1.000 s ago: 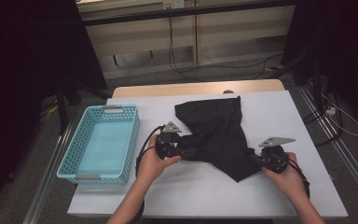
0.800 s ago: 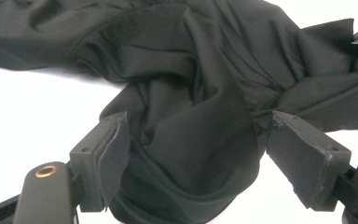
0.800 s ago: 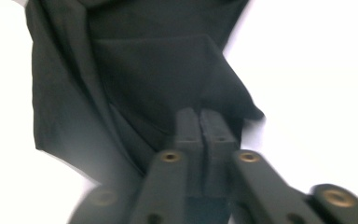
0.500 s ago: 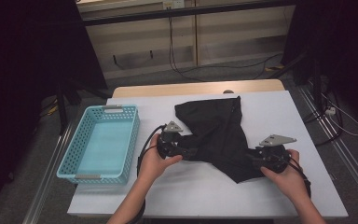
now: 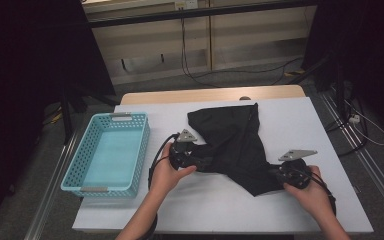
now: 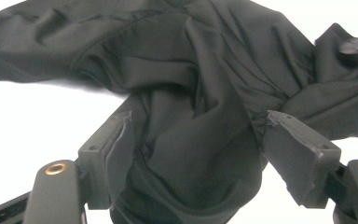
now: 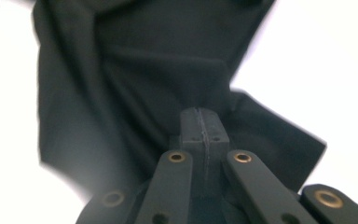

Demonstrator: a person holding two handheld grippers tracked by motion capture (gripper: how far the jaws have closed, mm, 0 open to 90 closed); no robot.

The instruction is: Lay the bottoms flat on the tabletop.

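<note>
Black garment [image 5: 232, 142] unmarked; turquoise basket [image 5: 141, 150] bare, no label.

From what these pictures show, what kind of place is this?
Probably a lab or workshop set up for recording. A white table stands among dark curtains, loose cables run over the bare floor, and metal rails flank the table.
</note>
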